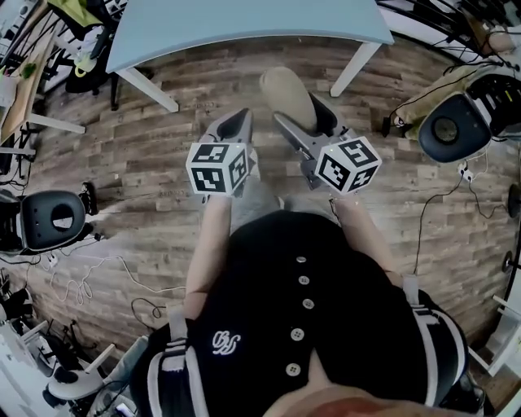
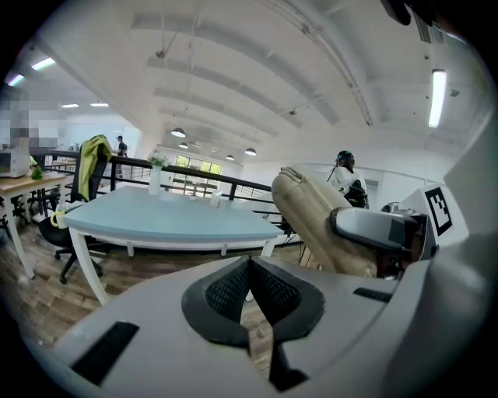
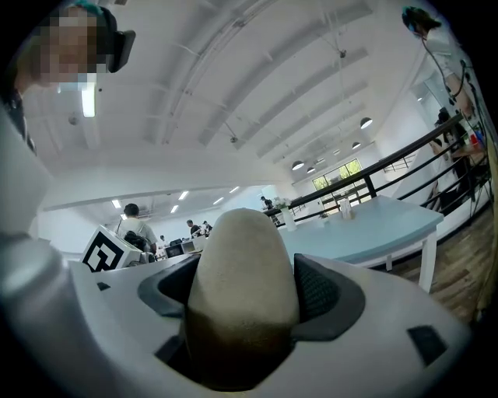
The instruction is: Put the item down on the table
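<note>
A beige, rounded, loaf-shaped item [image 1: 286, 91] stands out from my right gripper [image 1: 303, 116], whose jaws are shut on its lower part. The right gripper view fills with the item [image 3: 241, 272] between the two dark pads. My left gripper [image 1: 236, 120] is beside it, shut with nothing in it; its pads meet in the left gripper view [image 2: 249, 268], where the item [image 2: 311, 218] shows at the right. The light-blue table [image 1: 244, 24] lies ahead, beyond both grippers, over the wood floor. Both grippers are held short of its near edge.
A black office chair [image 1: 53, 218] stands at the left, another [image 1: 452, 126] at the right. Cables [image 1: 89, 281] trail over the floor. White table legs [image 1: 146, 89] slant down near the front edge. A chair with a yellow jacket [image 2: 93, 159] stands by the table.
</note>
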Tool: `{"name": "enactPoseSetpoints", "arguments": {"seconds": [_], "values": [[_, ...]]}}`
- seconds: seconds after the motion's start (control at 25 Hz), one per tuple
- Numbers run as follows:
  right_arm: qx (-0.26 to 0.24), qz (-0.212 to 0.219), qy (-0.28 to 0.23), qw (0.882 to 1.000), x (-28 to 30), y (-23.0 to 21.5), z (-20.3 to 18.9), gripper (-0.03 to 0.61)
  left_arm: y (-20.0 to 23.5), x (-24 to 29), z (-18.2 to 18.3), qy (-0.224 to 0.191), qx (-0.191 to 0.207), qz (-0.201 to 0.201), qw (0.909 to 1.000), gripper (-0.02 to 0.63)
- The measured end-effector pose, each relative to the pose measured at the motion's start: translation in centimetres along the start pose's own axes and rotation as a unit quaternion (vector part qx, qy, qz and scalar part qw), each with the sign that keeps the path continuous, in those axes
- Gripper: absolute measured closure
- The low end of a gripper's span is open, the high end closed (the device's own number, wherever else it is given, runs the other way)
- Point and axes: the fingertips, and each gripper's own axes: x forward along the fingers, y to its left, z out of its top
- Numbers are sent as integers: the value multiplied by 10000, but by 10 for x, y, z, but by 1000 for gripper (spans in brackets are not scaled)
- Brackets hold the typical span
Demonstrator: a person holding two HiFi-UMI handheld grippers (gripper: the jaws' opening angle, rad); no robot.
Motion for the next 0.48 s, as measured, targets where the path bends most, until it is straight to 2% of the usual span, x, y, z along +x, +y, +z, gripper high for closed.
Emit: {"name": "enactPoseSetpoints", "arguments": {"seconds": [0.48], "values": [[-15, -89, -11, 10000, 76, -39, 12, 196, 60, 60, 36, 43, -8, -197, 9998, 606]]}}
